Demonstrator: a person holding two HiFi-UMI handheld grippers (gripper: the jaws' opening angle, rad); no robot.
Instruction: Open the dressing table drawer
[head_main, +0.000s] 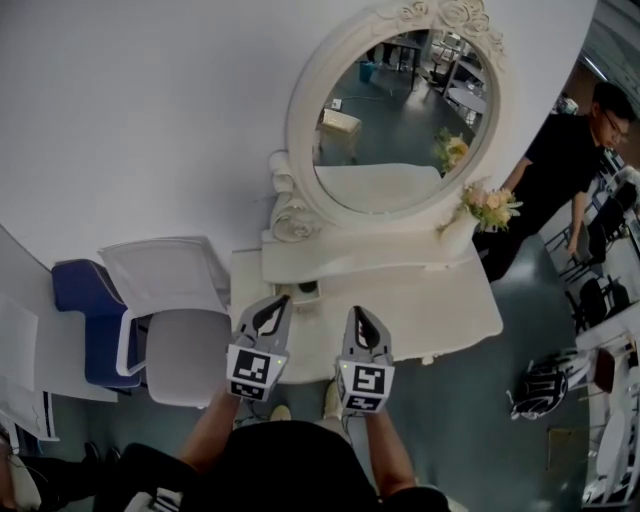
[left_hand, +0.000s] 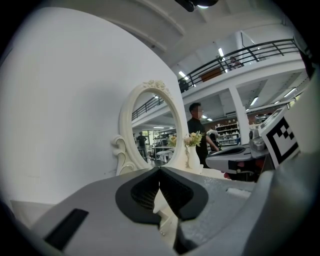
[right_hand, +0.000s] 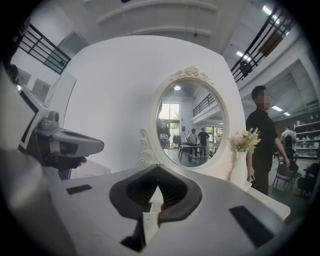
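Head view: left gripper (head_main: 277, 303) and right gripper (head_main: 359, 314), jaws pressed together, apparently empty, at one dressing table (head_main: 440, 300).

Surface (head_main: 450, 310) stands against the wall (head_main: 150, 100), mid-frame in the head view. Mirror (head_main: 400, 110) stands upright on a raised ledge (head_main: 330, 258) along the surface's back edge. Vase of flowers (head_main: 487, 208) sits at the ledge's right end, just beside the mirror's right rim.

Left tool (head_main: 272, 308) and right tool (head_main: 362, 316) are side by side over the front part of the surface, left of its middle, both pointing toward the mirror.

Chair (head_main: 185, 350) is just left of the surface. Second chair (head_main: 85, 320) is left of that one; hard to tell whether the two touch.

Person (head_main: 560, 170) stands on the floor (head_main: 470, 430) beyond the surface's right end, behind the vase.
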